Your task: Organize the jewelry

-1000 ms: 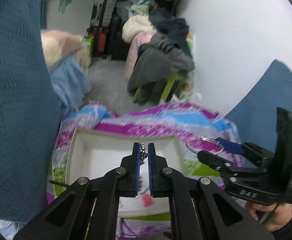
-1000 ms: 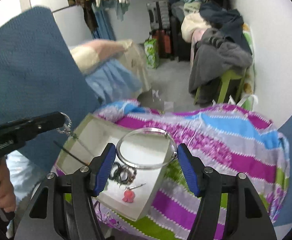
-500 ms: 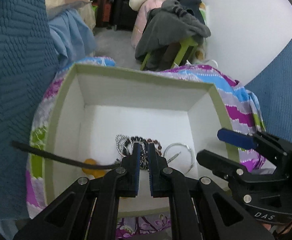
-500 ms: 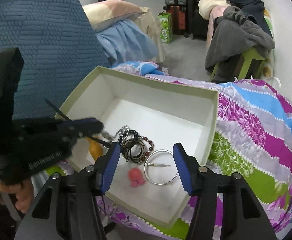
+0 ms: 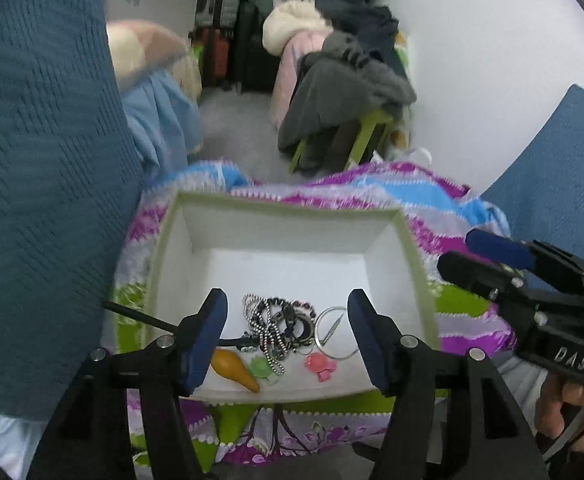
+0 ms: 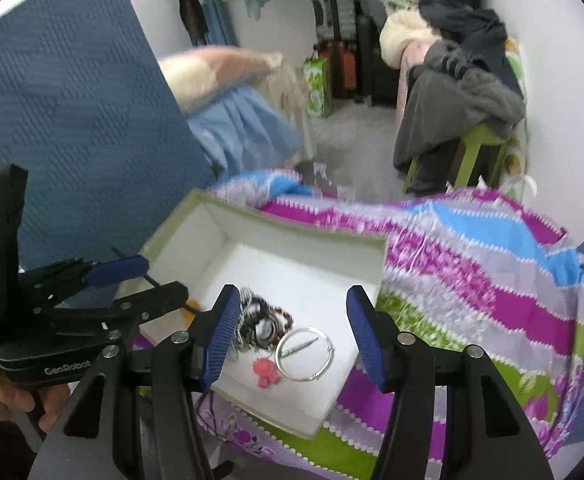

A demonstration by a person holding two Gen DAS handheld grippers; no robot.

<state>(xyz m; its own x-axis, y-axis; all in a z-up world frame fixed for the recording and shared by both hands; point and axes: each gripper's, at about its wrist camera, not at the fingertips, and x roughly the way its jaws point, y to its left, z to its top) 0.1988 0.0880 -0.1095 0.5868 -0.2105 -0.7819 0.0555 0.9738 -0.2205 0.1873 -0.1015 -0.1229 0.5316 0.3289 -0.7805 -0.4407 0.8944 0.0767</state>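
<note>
The left tongs (image 5: 284, 340) are opening, empty, above the bead chain (image 5: 270, 330) lying at six o'clock in the box (image 5: 292, 204). The right tongs (image 6: 292, 334) are hovering half-open, holding nothing; the next piece probably needs fetching.

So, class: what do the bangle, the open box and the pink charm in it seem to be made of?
Bangle: likely polished metal, thin, silvery, glinting.
Box: probably card, with matt white walls and a pale green rim.
Pink charm: perhaps plastic or resin, with flat, even colour; too small to be sure.
</note>
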